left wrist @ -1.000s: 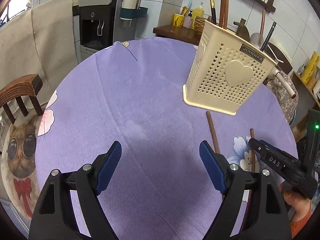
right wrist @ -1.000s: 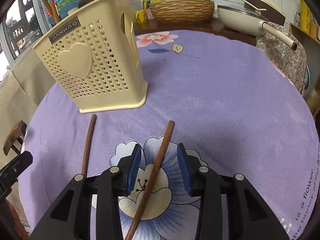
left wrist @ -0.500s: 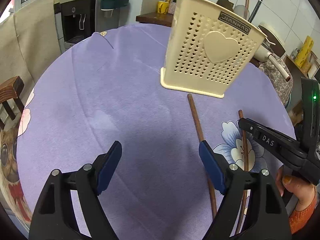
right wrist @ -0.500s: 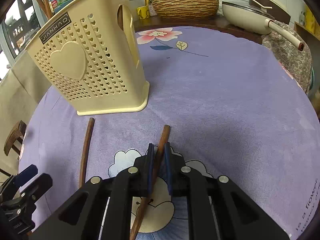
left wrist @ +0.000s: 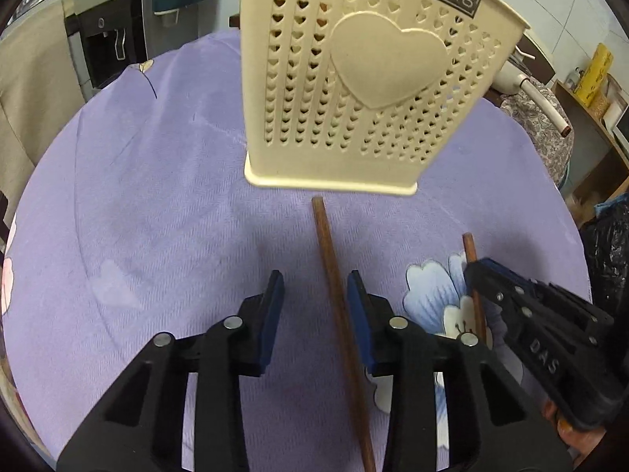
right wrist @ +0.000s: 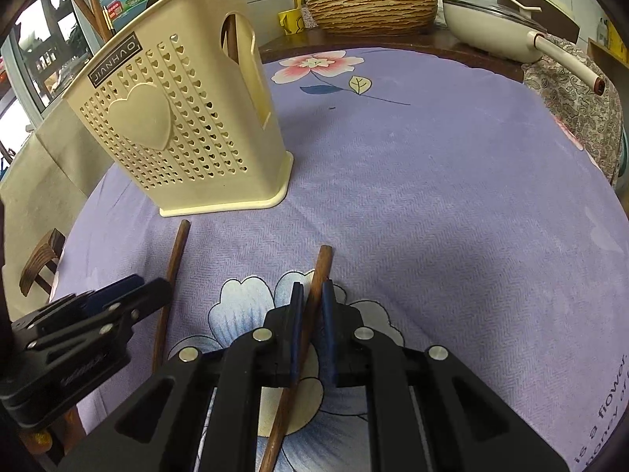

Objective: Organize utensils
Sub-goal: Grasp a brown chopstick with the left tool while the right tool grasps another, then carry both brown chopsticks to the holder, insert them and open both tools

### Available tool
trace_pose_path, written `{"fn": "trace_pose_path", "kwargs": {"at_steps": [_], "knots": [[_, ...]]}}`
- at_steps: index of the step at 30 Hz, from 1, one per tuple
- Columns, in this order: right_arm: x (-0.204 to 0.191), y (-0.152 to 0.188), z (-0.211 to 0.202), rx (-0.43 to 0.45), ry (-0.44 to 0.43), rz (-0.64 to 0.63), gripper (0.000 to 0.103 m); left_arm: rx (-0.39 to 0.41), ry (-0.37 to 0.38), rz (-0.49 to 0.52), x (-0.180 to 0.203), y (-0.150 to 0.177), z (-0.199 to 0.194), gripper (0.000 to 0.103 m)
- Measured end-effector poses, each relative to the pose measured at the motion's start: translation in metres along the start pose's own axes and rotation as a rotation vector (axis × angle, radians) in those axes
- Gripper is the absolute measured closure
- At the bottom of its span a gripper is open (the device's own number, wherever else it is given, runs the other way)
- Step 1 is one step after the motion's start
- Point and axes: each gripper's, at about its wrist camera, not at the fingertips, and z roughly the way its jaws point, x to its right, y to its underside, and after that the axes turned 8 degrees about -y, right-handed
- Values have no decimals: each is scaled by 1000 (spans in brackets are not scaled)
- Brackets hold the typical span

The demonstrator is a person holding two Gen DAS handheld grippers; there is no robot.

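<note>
A cream perforated utensil holder (left wrist: 354, 98) (right wrist: 177, 137) stands on the purple tablecloth (left wrist: 157, 216), with a wooden utensil (right wrist: 232, 41) inside it. Two brown wooden sticks lie in front of it. My left gripper (left wrist: 315, 279) straddles the left stick (left wrist: 328, 251) and its jaws are closing. The stick sits close to the right pad, and the left pad is still apart from it. My right gripper (right wrist: 312, 287) is shut on the right stick (right wrist: 323, 261), which rests on the flower print. The right gripper (left wrist: 477, 271) also shows from the left wrist, and the left gripper (right wrist: 145, 289) from the right.
A water dispenser (left wrist: 106, 39) stands beyond the table's far left edge. On the counter behind are a woven basket (right wrist: 369, 8), a yellow mug (right wrist: 289, 21) and a pan with a white handle (right wrist: 491, 19). A wooden chair (right wrist: 39, 259) sits at the left.
My left gripper moved forward and to the right over the left stick, and its jaws narrowed around it. My right gripper closed onto the right stick and stayed in place.
</note>
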Motion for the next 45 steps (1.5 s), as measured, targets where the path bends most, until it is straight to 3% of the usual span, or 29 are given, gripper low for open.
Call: {"fn": "trace_pose_path", "kwargs": {"at_steps": [10, 24, 33, 45], "knots": [[-4, 2, 0, 6, 19, -24, 93, -4, -32, 15, 12, -18, 14, 94], [-3, 3, -1, 15, 12, -18, 94, 3, -33, 15, 17, -18, 11, 95], [-10, -2, -28, 94, -76, -18, 95, 84, 23, 4, 5, -19, -33, 96], [-44, -31, -115, 245, -280, -46, 96, 299, 136, -5, -13, -33, -146, 96]]}}
